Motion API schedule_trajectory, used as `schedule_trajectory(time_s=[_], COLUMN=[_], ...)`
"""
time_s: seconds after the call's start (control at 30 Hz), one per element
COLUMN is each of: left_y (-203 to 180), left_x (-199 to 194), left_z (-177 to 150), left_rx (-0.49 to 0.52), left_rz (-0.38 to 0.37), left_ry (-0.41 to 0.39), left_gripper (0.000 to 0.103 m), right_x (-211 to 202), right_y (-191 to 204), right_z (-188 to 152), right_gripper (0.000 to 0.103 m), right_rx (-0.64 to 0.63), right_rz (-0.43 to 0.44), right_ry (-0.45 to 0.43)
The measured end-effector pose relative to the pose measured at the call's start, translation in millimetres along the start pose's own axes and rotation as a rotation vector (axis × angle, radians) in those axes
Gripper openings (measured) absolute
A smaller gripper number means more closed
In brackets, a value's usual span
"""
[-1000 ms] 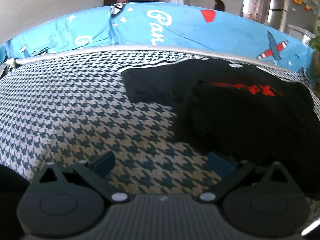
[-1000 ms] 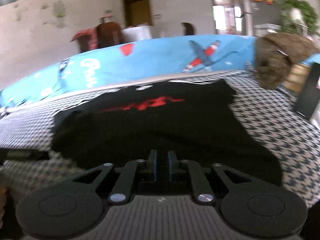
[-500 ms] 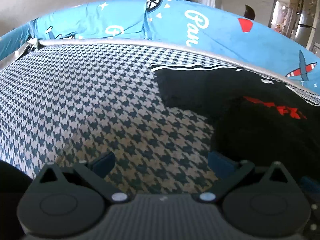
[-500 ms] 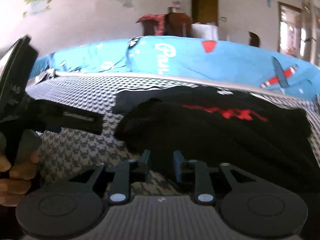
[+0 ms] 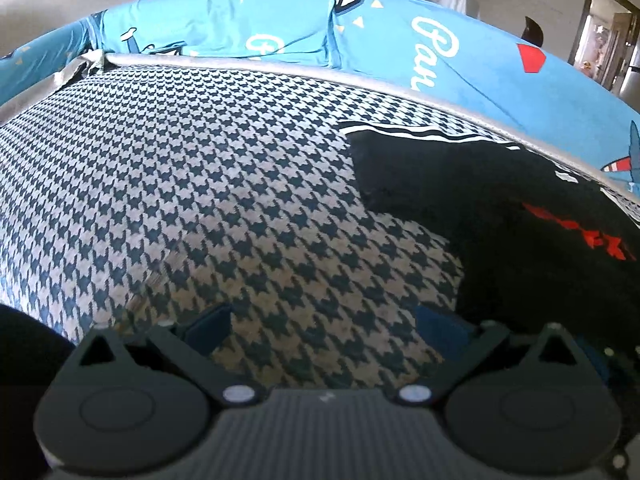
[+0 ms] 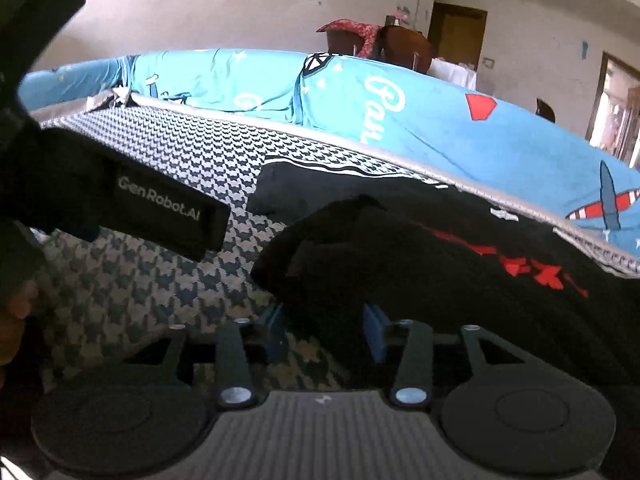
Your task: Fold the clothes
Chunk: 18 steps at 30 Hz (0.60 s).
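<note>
A black T-shirt (image 5: 500, 220) with red print (image 5: 580, 236) lies on the houndstooth-covered bed, at the right of the left wrist view. My left gripper (image 5: 324, 324) is open wide over bare houndstooth, just left of the shirt's edge. In the right wrist view the T-shirt (image 6: 460, 280) has a bunched, folded-over edge (image 6: 332, 248) directly ahead of my right gripper (image 6: 324, 328). That gripper is open, with dark cloth lying between and just beyond its blue fingertips (image 6: 374, 328). One sleeve (image 6: 304, 188) sticks out flat to the left.
The houndstooth cover (image 5: 200, 200) stretches left of the shirt. A blue printed quilt (image 5: 400, 48) runs along the far side. The left gripper's body (image 6: 160, 208) and a hand (image 6: 16, 312) fill the left of the right wrist view. Chairs stand beyond.
My right gripper went from shut on the shirt to open, letting the cloth go after carrying it left. The left gripper swung left, off the shirt.
</note>
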<state>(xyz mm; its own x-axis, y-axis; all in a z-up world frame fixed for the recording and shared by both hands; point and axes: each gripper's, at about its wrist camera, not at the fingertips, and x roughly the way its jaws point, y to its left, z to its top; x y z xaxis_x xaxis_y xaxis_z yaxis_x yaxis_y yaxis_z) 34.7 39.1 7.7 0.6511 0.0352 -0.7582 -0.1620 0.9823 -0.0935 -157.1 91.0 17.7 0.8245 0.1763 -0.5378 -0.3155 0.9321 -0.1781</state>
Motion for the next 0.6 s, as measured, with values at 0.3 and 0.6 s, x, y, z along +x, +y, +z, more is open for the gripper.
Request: schedule_trajectory(time_s=[0.3, 0.6], left_y=[11.0, 11.5], left_x=[-2.6, -1.0], left_z=[4.6, 3.8], left_rx=[-0.069, -0.062], left_rz=[0.020, 0.008], left_ry=[-0.008, 0.003], left_gripper=[0.103, 0.103], right_x=[-5.5, 21.0], right_y=[15.9, 14.7], right_z=[1.9, 0.6], right_gripper=[0.051, 0.022], right_rx=[-0.103, -0.126], right_rz=[-0.005, -0.063], right_ry=[-0.062, -0.036])
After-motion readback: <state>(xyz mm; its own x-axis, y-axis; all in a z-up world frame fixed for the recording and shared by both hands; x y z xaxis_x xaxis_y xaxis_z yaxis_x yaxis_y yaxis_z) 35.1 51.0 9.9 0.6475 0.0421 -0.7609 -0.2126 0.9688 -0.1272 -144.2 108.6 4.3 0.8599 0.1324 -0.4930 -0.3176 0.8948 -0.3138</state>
